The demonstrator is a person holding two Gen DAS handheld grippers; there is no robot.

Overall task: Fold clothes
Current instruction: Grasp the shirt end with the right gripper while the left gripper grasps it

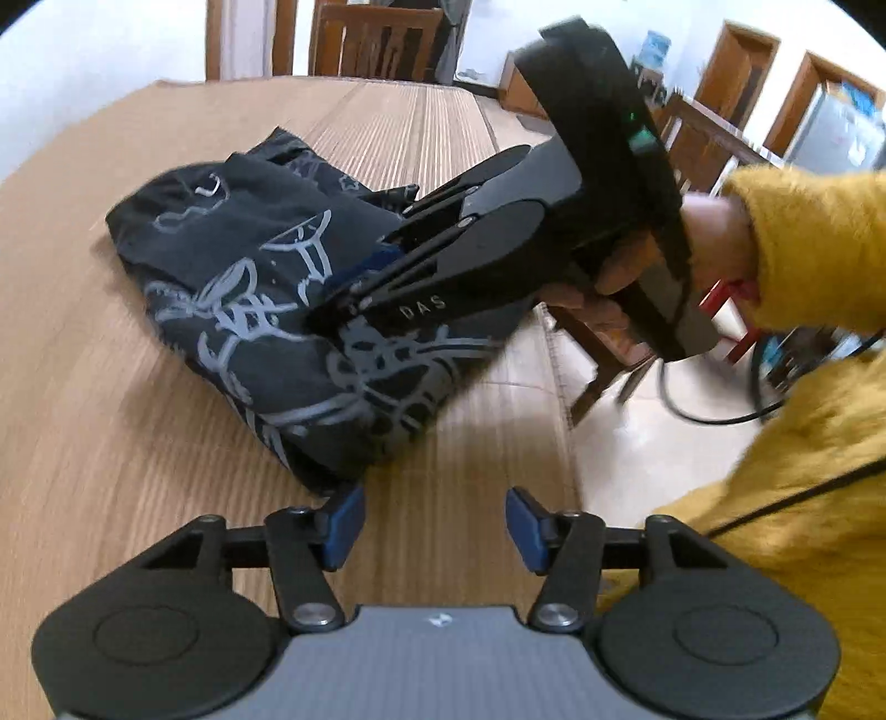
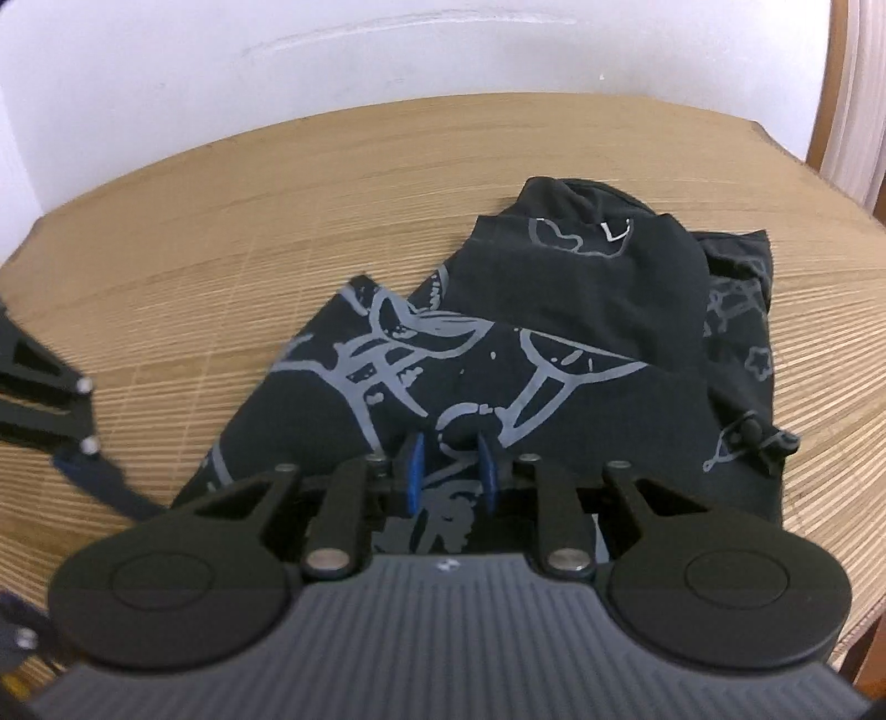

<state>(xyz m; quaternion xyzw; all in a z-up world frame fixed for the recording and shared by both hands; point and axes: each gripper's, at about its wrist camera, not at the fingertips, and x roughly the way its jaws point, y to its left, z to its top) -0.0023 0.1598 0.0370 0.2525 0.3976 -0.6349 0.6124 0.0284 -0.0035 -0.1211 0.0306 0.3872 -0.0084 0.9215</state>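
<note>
One dark garment [image 2: 498, 382], black with a pale grey line print, lies on the wooden tabletop [image 2: 221, 249] already doubled into a compact bundle, with a plainer black panel laid over its far part and a short tab sticking out at one side. Judging from how the layers are stacked, the folding is well along, and what remains is probably tidying or a last turn.

Over the middle of the bundle hangs the right gripper [image 2: 449, 471]. Its blue pads [image 2: 414, 471] stand close together with printed cloth showing through the narrow gap; from its own camera no cloth appears pinched between them, though I cannot rule out that the tips touch the fabric. In the left wrist view this tool slants steeply down onto the garment, held at the handle by a hand [image 1: 620, 282] coming out of a fuzzy yellow sleeve [image 1: 814, 243], a pose that suits pressing or smoothing the top layer.

At the bundle's near corner waits the left gripper [image 1: 434, 526], spread wide with only bare wood between the pads and one pad just beside the cloth edge. It holds nothing and points down at the tabletop.

A wooden chair [image 1: 376, 39] stands beyond the far edge.
</note>
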